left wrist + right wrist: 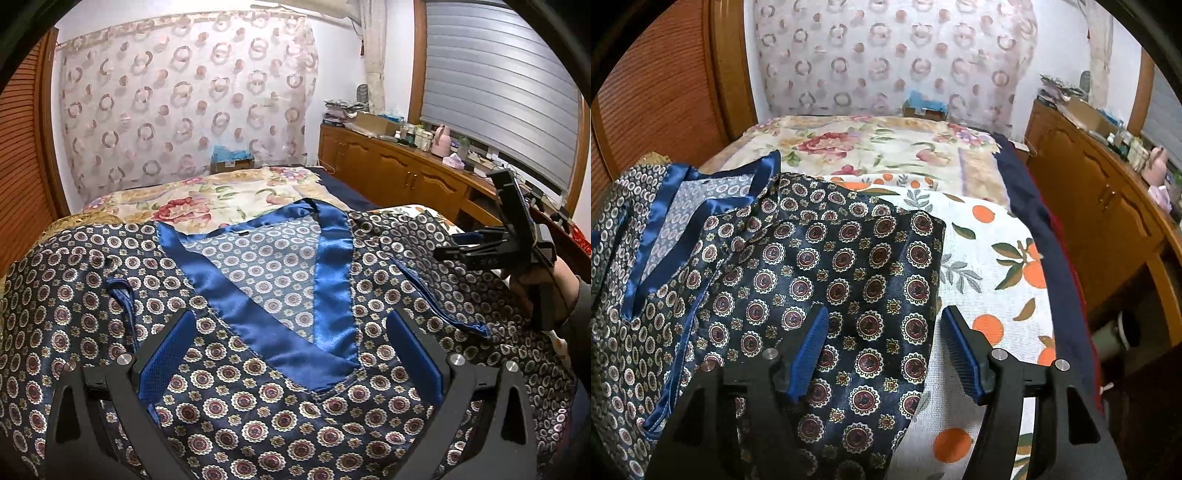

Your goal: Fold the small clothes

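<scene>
A dark navy satin top (258, 406) with round medallion print and a bright blue V-neck trim (332, 280) lies spread on the bed. My left gripper (291, 336) hovers over its chest below the neckline, its jaws wide apart and its blue pads (170, 354) clear of the cloth. A hand holds my right gripper (454, 251) at the top's right side. In the right wrist view the right gripper (884, 317) is open above the top's sleeve (849, 258), near its right edge. The cloth lies between the pads without being pinched.
The bed carries a floral quilt (229, 199) at the far end and an orange-print sheet (997, 258) to the right. A wooden cabinet (1100, 206) with clutter on top runs along the right. A louvred wooden door (657, 96) stands at the left.
</scene>
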Demonstrator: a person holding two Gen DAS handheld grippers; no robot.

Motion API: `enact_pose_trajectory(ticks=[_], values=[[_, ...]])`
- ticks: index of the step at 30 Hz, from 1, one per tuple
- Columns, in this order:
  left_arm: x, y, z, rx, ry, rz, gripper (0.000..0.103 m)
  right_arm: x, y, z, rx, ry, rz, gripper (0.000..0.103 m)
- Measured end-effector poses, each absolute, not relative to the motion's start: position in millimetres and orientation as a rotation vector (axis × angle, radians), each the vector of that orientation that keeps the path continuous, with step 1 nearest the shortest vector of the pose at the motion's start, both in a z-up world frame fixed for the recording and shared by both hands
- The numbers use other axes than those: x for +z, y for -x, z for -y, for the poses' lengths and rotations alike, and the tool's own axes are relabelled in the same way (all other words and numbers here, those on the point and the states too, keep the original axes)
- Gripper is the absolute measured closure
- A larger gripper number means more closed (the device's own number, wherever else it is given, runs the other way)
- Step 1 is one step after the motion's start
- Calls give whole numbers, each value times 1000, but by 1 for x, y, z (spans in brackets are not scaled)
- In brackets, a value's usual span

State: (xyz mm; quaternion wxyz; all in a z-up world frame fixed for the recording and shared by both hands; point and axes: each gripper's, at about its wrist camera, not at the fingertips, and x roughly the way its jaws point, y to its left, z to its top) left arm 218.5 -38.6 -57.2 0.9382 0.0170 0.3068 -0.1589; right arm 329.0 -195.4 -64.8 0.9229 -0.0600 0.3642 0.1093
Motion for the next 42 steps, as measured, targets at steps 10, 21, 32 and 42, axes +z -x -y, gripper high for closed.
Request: enact_pose_trajectory(ticks=[10, 21, 32, 42], values=[[-27, -214, -4, -223, -72, -611, 0, -68, -334, 194, 249, 130, -754, 26], [-3, -221, -98, -53, -48, -664, 4, -66, -330, 194, 247, 133, -755, 24], [-37, -253, -162, 9, 59, -826, 49, -66, -330, 194, 246, 132, -755, 23], [-68, -263, -170, -22, 100, -929, 49, -67, -330, 194, 246, 132, -755, 23]])
